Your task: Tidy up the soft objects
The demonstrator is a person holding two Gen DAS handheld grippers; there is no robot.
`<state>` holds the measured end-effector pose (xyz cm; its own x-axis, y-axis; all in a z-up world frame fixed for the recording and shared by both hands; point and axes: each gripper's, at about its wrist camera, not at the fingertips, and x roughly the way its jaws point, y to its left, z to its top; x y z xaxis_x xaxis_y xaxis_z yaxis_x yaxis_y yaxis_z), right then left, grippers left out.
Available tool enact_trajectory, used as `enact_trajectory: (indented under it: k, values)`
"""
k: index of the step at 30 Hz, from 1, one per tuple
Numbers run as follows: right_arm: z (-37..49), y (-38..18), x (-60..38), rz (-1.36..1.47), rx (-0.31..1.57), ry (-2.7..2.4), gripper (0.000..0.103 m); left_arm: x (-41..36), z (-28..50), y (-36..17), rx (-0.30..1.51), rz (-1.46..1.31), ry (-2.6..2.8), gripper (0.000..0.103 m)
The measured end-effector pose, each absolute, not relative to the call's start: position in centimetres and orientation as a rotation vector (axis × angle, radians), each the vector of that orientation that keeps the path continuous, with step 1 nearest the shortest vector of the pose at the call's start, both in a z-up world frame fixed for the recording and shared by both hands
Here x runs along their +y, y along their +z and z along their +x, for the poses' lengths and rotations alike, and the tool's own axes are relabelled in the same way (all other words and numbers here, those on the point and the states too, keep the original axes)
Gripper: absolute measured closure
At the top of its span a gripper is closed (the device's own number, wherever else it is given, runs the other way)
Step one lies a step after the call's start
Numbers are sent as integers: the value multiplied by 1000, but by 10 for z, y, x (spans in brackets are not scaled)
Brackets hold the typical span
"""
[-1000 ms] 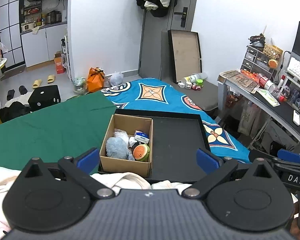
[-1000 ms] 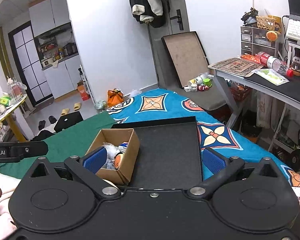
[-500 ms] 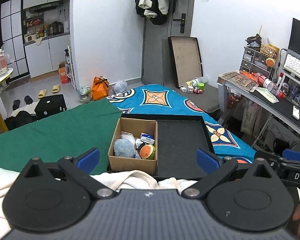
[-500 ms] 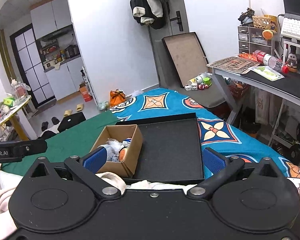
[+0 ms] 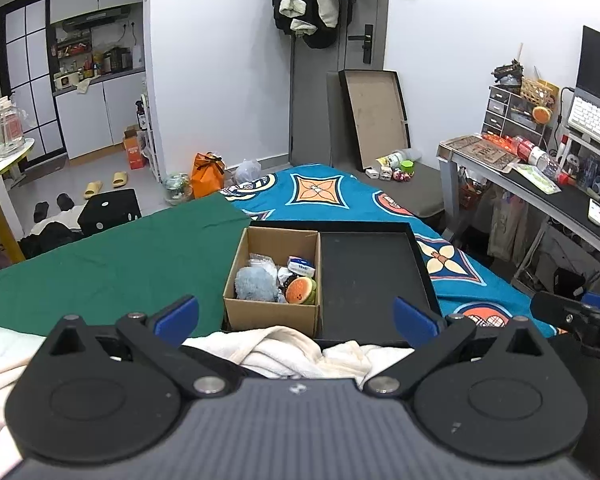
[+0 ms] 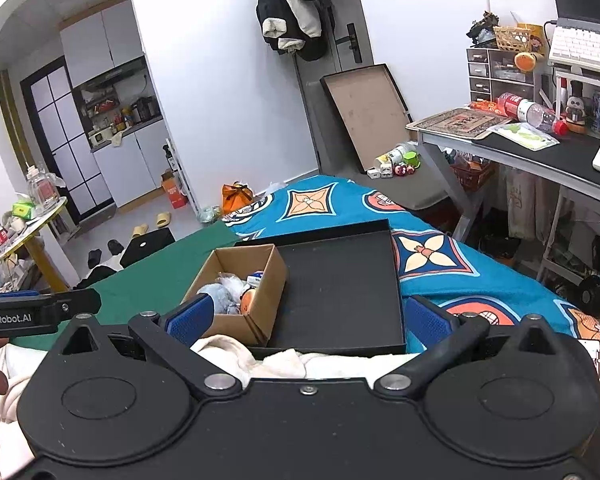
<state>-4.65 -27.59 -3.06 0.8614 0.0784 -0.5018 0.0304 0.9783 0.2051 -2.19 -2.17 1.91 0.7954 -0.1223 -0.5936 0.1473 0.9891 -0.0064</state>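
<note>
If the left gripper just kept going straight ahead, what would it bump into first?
Probably the cream cloth heaped just ahead of the open left gripper. Past it comes the near wall of the cardboard box. Depth is hard to judge, so it might clear the cloth.

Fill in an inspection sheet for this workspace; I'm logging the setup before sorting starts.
Surface: bed with green cloth and blue patterned cover.
Job's things: cardboard box inside black tray, holding blue plush, watermelon toy and packets; cream towel heaped in front of the tray.
Clutter: nothing seen on the tray's bare half.
Grippers: left claw and right claw both open, empty, above the towel.
Cables: nothing seen on the bed.
Surroundings: crowded desk right, slippers on floor.
</note>
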Motion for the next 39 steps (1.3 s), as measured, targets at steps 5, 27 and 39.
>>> enact_trajectory:
  k: [5, 27, 39]
  values:
    - [-51, -33, -279, 212, 535, 20, 0, -28, -25, 19, 632, 54, -157, 1]
    - [-53, -33, -277, 206, 533, 13, 0, -21, -24, 19, 625, 20, -143, 1]
    - [-53, -32, -275, 200, 533, 9, 0, -19, -25, 20, 621, 23, -146, 1]
